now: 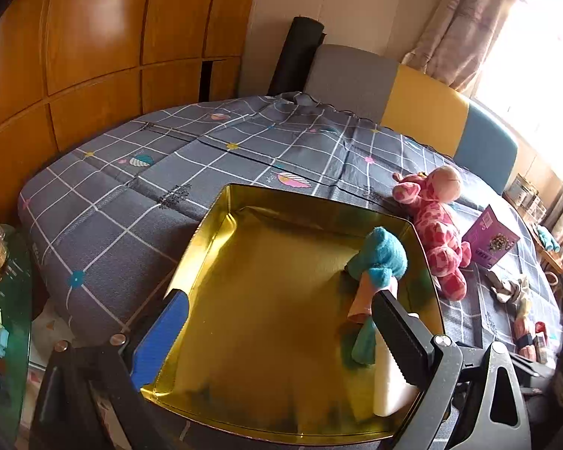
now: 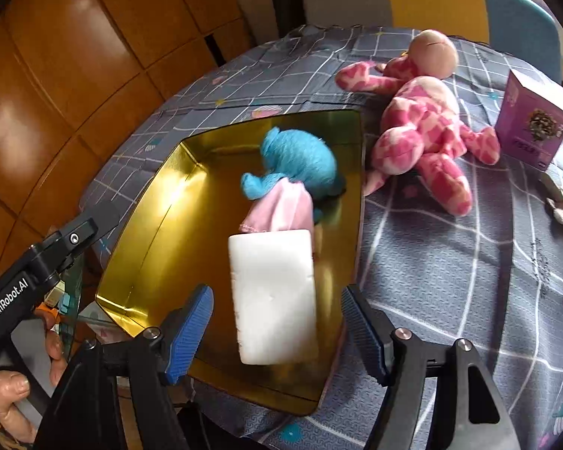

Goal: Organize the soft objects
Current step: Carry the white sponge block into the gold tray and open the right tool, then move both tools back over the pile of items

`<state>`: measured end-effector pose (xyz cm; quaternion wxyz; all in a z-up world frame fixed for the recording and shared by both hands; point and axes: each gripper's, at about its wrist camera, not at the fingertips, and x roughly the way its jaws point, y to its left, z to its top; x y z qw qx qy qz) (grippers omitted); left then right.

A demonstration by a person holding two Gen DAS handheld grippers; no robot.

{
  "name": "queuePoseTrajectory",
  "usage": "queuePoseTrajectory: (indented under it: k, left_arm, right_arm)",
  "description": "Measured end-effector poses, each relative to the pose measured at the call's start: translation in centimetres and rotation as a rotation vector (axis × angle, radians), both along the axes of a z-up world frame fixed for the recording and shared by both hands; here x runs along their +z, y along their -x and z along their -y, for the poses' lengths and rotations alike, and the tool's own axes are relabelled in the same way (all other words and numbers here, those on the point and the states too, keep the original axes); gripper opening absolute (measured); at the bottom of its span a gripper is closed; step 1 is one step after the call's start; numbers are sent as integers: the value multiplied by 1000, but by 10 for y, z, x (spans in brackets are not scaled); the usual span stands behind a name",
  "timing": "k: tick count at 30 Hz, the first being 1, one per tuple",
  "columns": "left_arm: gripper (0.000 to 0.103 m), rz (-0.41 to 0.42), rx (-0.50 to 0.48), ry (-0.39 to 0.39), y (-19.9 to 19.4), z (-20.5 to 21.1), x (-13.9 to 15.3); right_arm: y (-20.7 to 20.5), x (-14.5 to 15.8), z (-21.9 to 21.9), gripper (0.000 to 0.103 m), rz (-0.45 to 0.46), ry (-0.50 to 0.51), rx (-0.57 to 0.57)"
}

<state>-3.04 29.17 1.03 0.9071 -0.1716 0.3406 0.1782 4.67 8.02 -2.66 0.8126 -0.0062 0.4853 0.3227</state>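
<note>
We see the white foam block [image 2: 274, 296] lying flat in the gold tin [image 2: 150, 202], between the open, empty right claw [image 2: 277, 333], its long axis pointing away toward the blue plush [image 2: 300, 165].

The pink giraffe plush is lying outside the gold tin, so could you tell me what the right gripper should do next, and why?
Probably lift the right gripper clear of the white sponge block and swing it right to the pink giraffe plush. Its jaws stand open off the block, which lies in the gold tin beside the blue plush; the giraffe lies on the bedsheet.
</note>
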Motion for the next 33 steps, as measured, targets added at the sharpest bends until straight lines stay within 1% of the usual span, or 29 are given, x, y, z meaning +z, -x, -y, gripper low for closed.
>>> queuePoseTrajectory:
  k: [6, 11, 15, 21, 33]
  left_arm:
    - [99, -5, -48, -13, -2, 14, 1]
    - [99, 9, -111, -47, -3, 34, 7]
    - [99, 13, -166, -65, -5, 51, 11]
    - [99, 7, -244, -75, -12, 76, 13]
    - [100, -26, -386, -116, -37, 130, 16]
  right_arm:
    - [3, 9, 20, 72, 47, 21, -63]
    - [5, 15, 43, 72, 94, 47, -120]
    - [3, 17, 66, 72, 98, 51, -166]
    - [-3, 17, 109, 72, 95, 55, -266]
    - [-10, 19, 201, 72, 104, 85, -462]
